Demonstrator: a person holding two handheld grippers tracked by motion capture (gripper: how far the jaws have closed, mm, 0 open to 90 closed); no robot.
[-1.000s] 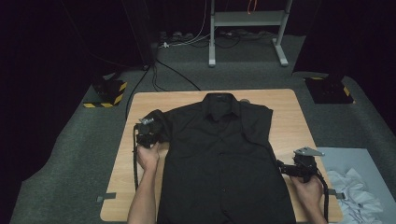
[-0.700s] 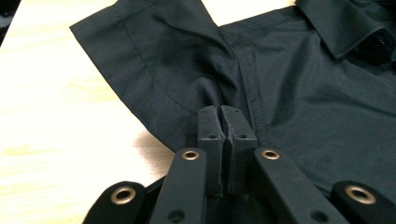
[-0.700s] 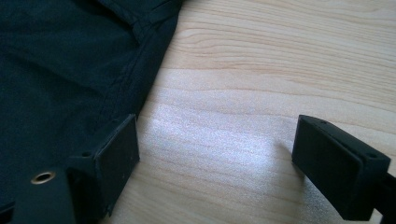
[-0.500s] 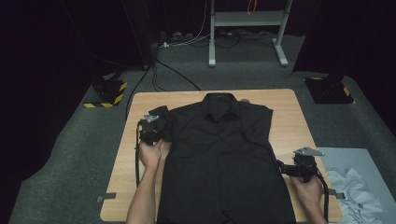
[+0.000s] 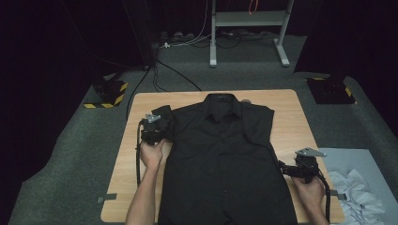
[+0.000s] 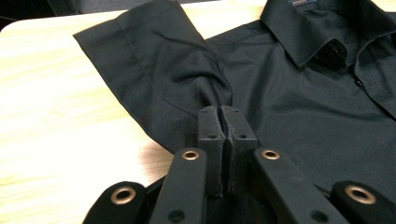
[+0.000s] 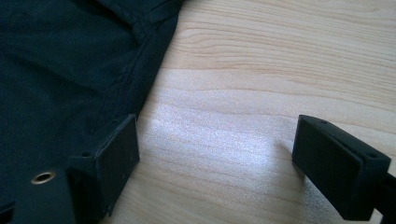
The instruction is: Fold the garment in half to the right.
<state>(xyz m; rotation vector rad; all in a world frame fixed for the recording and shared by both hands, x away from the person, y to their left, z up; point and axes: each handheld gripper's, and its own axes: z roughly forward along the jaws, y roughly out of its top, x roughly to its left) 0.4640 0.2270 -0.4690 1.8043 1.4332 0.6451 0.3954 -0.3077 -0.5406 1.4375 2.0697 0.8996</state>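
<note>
At the near edge of the desk (image 5: 291, 101), the person's forearms come in from below, one on each side of a black shirt (image 5: 225, 159) that lies flat and face up on the wood, collar (image 5: 220, 101) toward the far side and hem at the near edge.

The right tool (image 5: 294, 169) sits low at the shirt's right side seam, near the near-right corner of the desk. In the right gripper view its jaws stand wide apart with bare wood between them; the left jaw lies on the edge of the shirt (image 7: 65, 65) and the right jaw rests on the wood, gripping nothing. Just off the desk to the right, a crumpled white cloth (image 5: 356, 194) lies on a grey sheet on the floor.

Farther up on the other side, the left tool (image 5: 152, 126) is at the shirt's left short sleeve (image 5: 162, 117). In the left gripper view its jaws are pressed together on a pinch of sleeve fabric near the armpit, and the sleeve (image 6: 154, 70) fans out beyond them over the pale wood, its cuff edge toward the far-left corner. The buttoned collar (image 6: 303, 32) lies to the right of it.

Beyond the desk, on the grey carpet, stand two black blocks with yellow and black striped edges, one at the left (image 5: 110, 91) and one at the right (image 5: 331, 89), with cables and a grey metal frame (image 5: 248, 28) farther back.
</note>
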